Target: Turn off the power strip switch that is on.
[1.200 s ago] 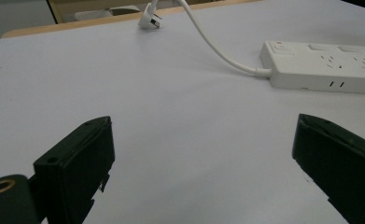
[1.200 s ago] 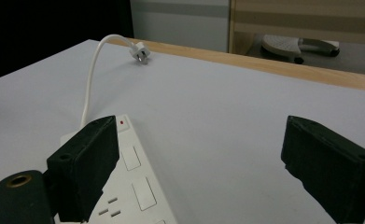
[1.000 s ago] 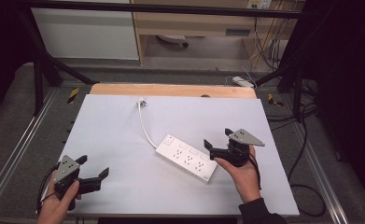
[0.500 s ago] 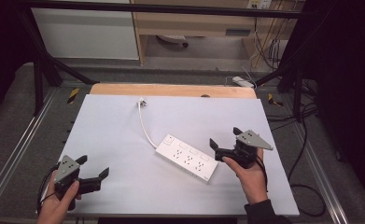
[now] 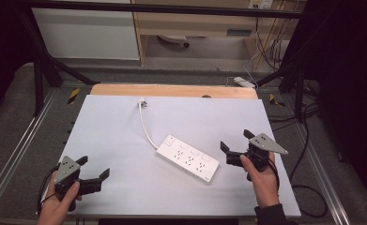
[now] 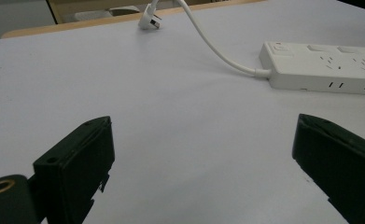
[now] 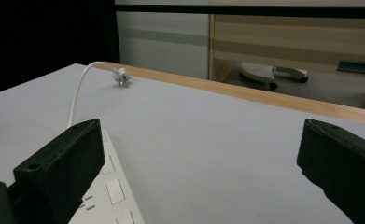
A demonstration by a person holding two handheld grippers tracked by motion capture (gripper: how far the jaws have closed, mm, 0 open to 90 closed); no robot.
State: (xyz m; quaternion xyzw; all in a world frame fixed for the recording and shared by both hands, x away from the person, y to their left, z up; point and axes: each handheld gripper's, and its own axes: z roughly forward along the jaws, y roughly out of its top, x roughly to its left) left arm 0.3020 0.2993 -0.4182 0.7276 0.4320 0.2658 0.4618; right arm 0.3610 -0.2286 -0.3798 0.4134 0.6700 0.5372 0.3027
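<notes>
1. A white power strip [image 5: 187, 158] lies flat on the tabletop [image 5: 125, 140], set at a slant, a little right of the middle.
2. Its cord [image 5: 146, 129] runs from the strip's far left end toward the far edge and ends in a plug [image 5: 143, 102] that lies loose on the tabletop.
3. The right gripper [image 5: 235, 146] sits just right of the strip's near right end, close to it but apart; its fingers [image 5: 225, 146] stand wide, with nothing between them.
4. Those fingers have just been opening, and the gap holds only bare tabletop.
5. In the right gripper view, the strip [image 7: 110, 200] lies low beside the left finger [image 7: 63, 163], outside the gap; the plug [image 7: 122, 77] lies well beyond.
6. The left gripper [image 5: 93, 168] sits well left of the strip, near the tabletop's near left corner, fingers wide and holding nothing.
7. In the left gripper view, the strip [image 6: 320, 67] lies far ahead, past the right finger [image 6: 339, 158].
</notes>
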